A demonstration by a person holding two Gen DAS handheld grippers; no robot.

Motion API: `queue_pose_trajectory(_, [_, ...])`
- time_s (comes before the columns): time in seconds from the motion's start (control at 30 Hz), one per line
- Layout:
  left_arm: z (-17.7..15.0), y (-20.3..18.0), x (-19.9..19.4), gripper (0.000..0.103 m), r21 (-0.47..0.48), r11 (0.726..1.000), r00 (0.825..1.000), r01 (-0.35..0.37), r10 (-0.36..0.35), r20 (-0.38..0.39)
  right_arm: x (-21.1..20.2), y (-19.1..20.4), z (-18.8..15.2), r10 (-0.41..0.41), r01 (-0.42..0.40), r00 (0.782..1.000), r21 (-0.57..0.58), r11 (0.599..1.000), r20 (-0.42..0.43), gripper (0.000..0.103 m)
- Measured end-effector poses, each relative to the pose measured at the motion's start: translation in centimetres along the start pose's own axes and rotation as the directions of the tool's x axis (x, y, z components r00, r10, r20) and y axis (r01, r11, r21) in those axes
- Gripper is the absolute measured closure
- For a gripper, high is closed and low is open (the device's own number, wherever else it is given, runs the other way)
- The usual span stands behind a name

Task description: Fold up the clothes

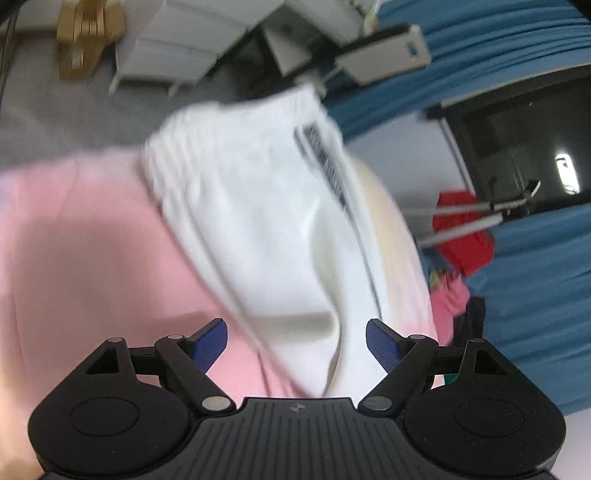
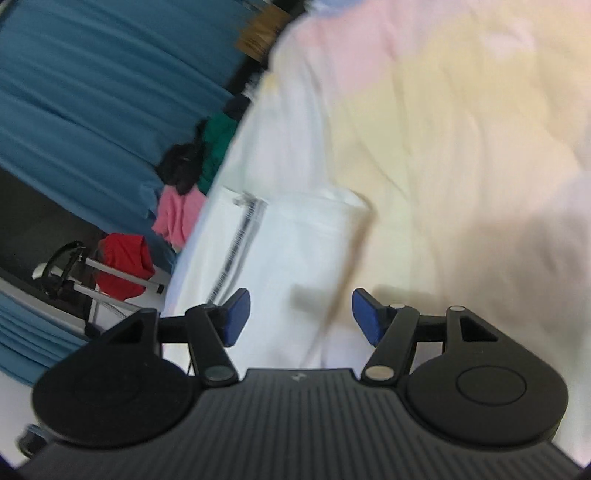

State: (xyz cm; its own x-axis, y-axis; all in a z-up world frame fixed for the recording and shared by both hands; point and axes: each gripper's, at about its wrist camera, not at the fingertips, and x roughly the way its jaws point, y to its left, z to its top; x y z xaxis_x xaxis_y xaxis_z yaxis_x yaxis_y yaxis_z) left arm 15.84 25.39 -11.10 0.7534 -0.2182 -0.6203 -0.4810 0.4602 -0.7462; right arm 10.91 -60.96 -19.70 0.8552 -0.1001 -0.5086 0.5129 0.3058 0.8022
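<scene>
A white garment [image 1: 266,229] with a ribbed waistband and a grey-black side stripe lies on a pink and pale yellow cover [image 1: 85,258]. My left gripper [image 1: 296,345] is open just above its near end, with the cloth between the blue pads but not pinched. In the right wrist view the same white garment [image 2: 288,251] lies on the pastel cover [image 2: 461,147]. My right gripper [image 2: 301,317] is open over its edge and holds nothing. Both views are blurred.
A heap of red, pink, green and black clothes [image 2: 173,199] lies at the cover's edge by blue curtains [image 2: 92,92]. A tripod [image 1: 476,218] stands near the red cloth [image 1: 465,236]. White furniture [image 1: 184,48] and cardboard boxes [image 1: 85,33] stand beyond.
</scene>
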Motion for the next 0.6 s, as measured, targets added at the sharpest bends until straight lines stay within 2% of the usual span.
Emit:
queue_pose_trajectory(0.2, [0.7, 2.2, 3.0, 0.020, -0.095, 0.995, 0.999, 0.029, -0.026, 0.024, 2.9, -1.1, 0.8, 0.057, -0.057, 0.998, -0.003, 0.998, -0.022, 0.039])
queue_pose_trajectory(0.3, [1.7, 2.1, 4.2, 0.021, -0.071, 0.996, 0.995, 0.049, -0.042, 0.091, 4.6, -1.4, 1.3, 0.076, -0.076, 0.997, -0.017, 0.997, -0.029, 0.040])
queue_pose_trajectory(0.4, [2.5, 2.1, 5.4, 0.026, -0.047, 0.998, 0.987, 0.052, -0.044, 0.157, 6.4, -0.6, 1.8, 0.075, -0.076, 0.997, -0.089, 0.993, -0.018, 0.047])
queue_pose_trajectory(0.47, [3.0, 2.3, 6.0, 0.038, -0.052, 0.997, 0.979, 0.053, -0.042, 0.198, 7.4, -0.1, 1.9, 0.063, -0.060, 0.998, -0.121, 0.991, 0.018, 0.052])
queue_pose_trajectory(0.5, [3.2, 2.4, 6.2, 0.051, -0.062, 0.997, 0.976, 0.053, -0.038, 0.215, 7.7, 0.1, 1.8, 0.054, -0.048, 0.998, -0.130, 0.990, 0.041, 0.061])
queue_pose_trajectory(0.53, [3.4, 2.5, 6.4, 0.061, -0.077, 0.996, 0.973, 0.050, -0.031, 0.228, 7.9, 0.3, 1.6, 0.049, -0.040, 0.997, -0.139, 0.989, 0.062, 0.071])
queue_pose_trajectory(0.6, [3.8, 2.8, 6.7, 0.080, -0.108, 0.993, 0.968, 0.051, -0.023, 0.251, 8.1, 0.8, 1.4, 0.043, -0.026, 0.994, -0.157, 0.987, 0.102, 0.082])
